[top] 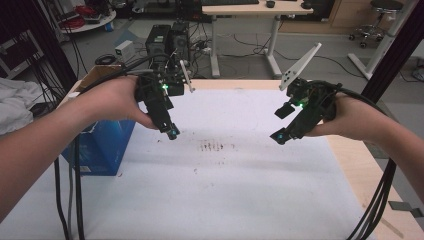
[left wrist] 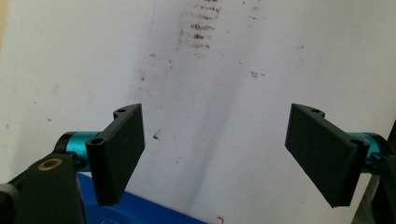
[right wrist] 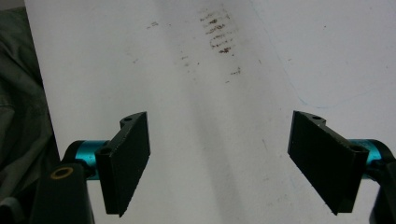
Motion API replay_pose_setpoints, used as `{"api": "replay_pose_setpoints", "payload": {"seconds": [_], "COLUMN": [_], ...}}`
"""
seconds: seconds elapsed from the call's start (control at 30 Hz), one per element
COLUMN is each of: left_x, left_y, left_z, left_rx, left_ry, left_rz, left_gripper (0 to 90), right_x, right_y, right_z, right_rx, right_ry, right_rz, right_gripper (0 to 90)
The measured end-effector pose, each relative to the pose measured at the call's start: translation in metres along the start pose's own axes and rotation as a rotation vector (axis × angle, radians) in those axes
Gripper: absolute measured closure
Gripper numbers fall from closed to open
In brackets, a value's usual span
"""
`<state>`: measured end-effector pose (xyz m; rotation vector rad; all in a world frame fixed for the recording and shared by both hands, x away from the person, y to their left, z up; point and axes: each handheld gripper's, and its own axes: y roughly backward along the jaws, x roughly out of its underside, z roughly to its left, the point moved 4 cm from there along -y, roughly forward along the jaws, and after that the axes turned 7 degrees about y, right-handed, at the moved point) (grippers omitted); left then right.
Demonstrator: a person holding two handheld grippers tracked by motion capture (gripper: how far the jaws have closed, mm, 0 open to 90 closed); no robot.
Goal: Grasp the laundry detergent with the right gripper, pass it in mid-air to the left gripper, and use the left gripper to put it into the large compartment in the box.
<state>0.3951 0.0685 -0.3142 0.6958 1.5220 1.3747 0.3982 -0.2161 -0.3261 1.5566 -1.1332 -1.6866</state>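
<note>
Two hands hold black two-jaw grippers above a white table cover [top: 225, 190]. My left gripper [top: 170, 131] hangs over the cover's left part, tilted down, beside a blue box [top: 105, 145]. In the left gripper view the left gripper [left wrist: 217, 154] stands open with only the white cover between its jaws. My right gripper [top: 281, 124] hovers over the right part, pointing down and to the left. The right gripper [right wrist: 219, 158] is open too, with nothing between its jaws. A patch of brown stains [top: 216, 146] marks the cover between the two grippers.
The blue box [left wrist: 140, 214] shows just under the left jaws. A cardboard box [top: 97, 75] stands at the far left corner, white cloth [top: 15, 105] beyond the left edge. Cables [top: 70, 200] trail off both grippers. Bare wood [top: 360, 170] edges the table's right side.
</note>
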Motion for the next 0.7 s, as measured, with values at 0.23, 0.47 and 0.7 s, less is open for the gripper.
{"api": "replay_pose_setpoints", "payload": {"seconds": [0.23,0.47,0.7], "left_x": [0.0017,0.0021,0.0016], "left_y": [0.0012,0.0004,0.0000], "left_z": [0.0008,0.0023,0.0027], "left_rx": [0.000,0.002,0.002], "left_ry": [0.007,0.002,0.008], "left_rz": [-0.001,0.007,0.004], "left_gripper": [20.0,20.0,20.1], "right_x": [-0.0007,-0.0003,0.0009], "right_y": [-0.0015,-0.0021,-0.0006], "right_z": [-0.0002,-0.0002,-0.0005], "right_rx": [-0.003,-0.002,0.003], "right_ry": [0.001,0.004,-0.001], "right_rz": [0.005,0.011,0.005], "right_gripper": [20.7,20.7,20.7]}}
